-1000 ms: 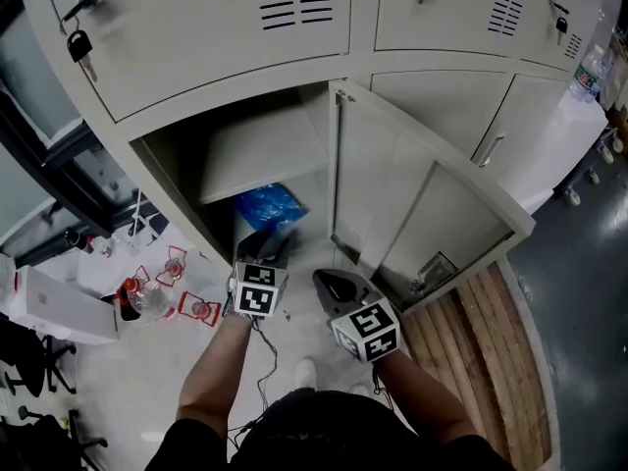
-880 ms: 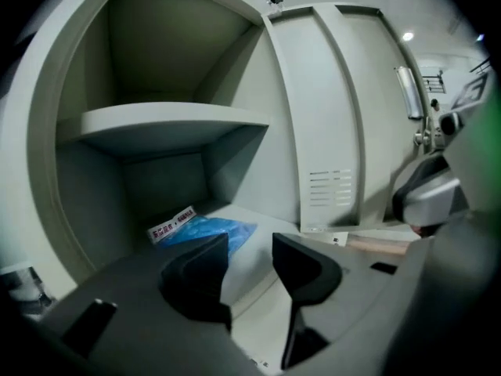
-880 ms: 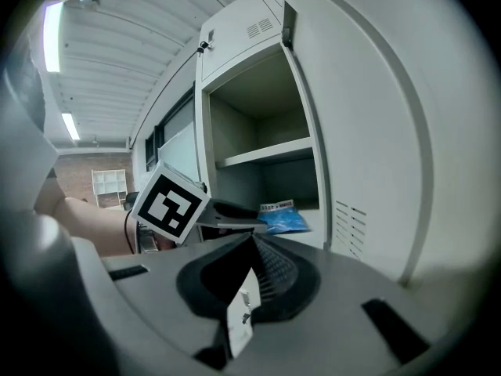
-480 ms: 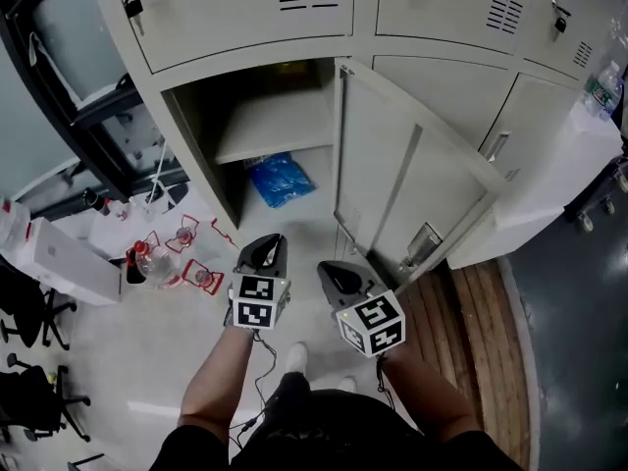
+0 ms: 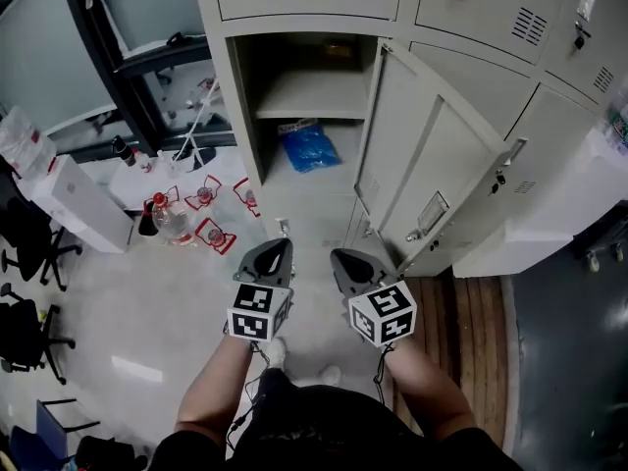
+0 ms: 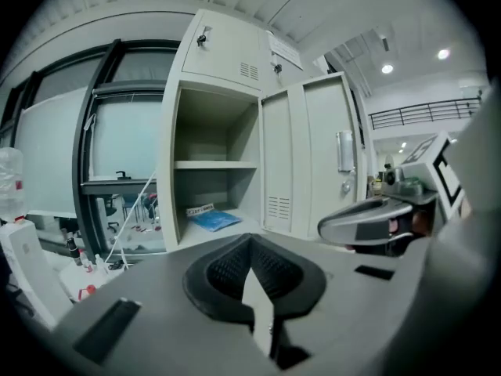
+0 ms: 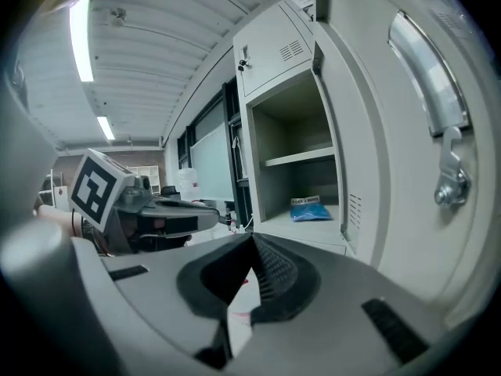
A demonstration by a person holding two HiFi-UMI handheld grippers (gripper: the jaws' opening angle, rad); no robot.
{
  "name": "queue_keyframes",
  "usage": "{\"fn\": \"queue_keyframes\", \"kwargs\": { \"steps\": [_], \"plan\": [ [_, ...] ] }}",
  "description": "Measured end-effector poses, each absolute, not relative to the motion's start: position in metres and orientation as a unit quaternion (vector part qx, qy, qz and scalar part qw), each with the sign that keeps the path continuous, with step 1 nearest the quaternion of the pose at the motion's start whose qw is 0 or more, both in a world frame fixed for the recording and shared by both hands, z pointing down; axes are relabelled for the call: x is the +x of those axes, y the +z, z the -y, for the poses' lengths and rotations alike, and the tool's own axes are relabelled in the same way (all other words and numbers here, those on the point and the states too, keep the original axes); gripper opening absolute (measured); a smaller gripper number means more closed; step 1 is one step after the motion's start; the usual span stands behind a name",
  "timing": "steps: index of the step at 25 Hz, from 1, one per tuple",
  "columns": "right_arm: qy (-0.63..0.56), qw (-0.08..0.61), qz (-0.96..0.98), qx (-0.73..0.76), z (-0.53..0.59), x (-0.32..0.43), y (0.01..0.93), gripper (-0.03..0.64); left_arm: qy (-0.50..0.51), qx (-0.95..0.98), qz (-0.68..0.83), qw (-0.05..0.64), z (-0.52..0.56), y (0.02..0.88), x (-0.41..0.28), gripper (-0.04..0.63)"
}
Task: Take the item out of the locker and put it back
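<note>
Person's backing off: left gripper (image 5: pixel 273 253) just snapped shut, empty; right gripper (image 5: pixel 348 261) also shut w/ nothing. Crinkly blue plastic bag (image 5: pixel 309 147) is lying on the floor of the open grey metal locker (image 5: pixel 245 106), so put-back's prob done.

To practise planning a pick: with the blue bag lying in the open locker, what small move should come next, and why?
Probably open the left gripper and reach it toward the blue bag: it and the right gripper are shut and empty, short of the locker, whose door stands open.
</note>
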State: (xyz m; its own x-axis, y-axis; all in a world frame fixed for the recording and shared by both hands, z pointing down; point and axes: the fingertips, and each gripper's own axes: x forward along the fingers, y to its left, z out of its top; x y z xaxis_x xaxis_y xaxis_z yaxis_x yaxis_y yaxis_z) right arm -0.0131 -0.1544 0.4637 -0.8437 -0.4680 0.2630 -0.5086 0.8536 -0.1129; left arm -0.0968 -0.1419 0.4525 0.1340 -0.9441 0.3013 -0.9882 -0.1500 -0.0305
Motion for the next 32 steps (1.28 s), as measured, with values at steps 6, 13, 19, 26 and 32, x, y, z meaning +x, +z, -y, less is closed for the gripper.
{"fn": "queue_keyframes", "kwargs": {
  "steps": [6, 13, 19, 26, 32],
  "plan": [
    [0.088, 0.107, 0.959, 0.248, 0.131, -0.032, 0.455, -0.003, 0.110, 0.743, 0.654, 0.091, 0.095, 0.442, -0.110, 0.005],
    [0.092, 0.096, 0.952, 0.275, 0.102, -0.050, 0.447, -0.003, 0.094, 0.763, 0.633, 0.097, 0.055, 0.437, -0.123, 0.005],
    [0.095, 0.096, 0.938, 0.318, 0.066, -0.052, 0.447, -0.003, 0.086, 0.793, 0.596, 0.095, 0.019, 0.436, -0.128, 0.003],
    [0.088, 0.096, 0.926, 0.353, 0.019, -0.052, 0.437, -0.003, 0.070, 0.812, 0.573, 0.090, -0.020, 0.425, -0.133, 0.005],
    [0.081, 0.091, 0.920, 0.372, -0.009, -0.053, 0.430, -0.003, 0.068, 0.822, 0.559, 0.083, -0.045, 0.422, -0.135, 0.005]
  ]
}}
